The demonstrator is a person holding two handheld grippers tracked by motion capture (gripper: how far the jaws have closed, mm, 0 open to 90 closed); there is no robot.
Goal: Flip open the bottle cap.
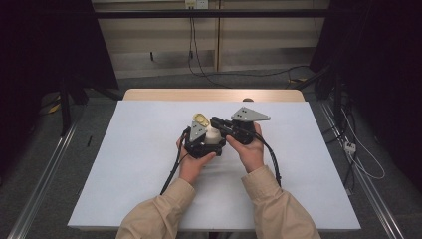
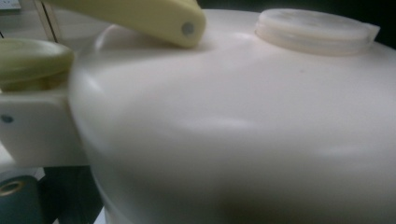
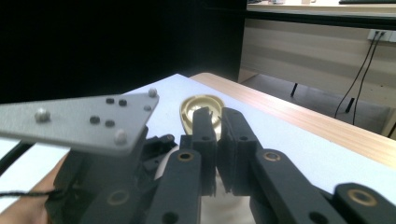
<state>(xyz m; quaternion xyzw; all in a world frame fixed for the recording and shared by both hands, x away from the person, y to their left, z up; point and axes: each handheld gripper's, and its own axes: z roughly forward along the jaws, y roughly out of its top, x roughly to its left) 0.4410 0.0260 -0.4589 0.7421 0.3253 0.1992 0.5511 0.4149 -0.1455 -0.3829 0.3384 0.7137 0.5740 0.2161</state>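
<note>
A cream plastic container (image 1: 213,134) is held up over the white mat (image 1: 124,164) between both hands. My left gripper (image 1: 209,138) grips it from the left, and its rounded body (image 2: 233,130) presses close to that camera, with a ribbed round cap (image 2: 313,30) on top and a yellow hinged lever (image 2: 140,16). A yellow lid (image 1: 201,119) stands flipped open behind. My right gripper (image 1: 215,121) points left over the container's top. Its jaws (image 3: 217,126) stand almost together with a slim gap, the yellow lid (image 3: 201,103) just beyond the tips.
The mat covers a wooden table (image 1: 214,94) whose far edge shows bare. The left gripper's grey plate (image 3: 88,121) sits close beside my right jaws. Cables (image 1: 271,154) trail from both grippers toward the person. Dark curtains flank the table.
</note>
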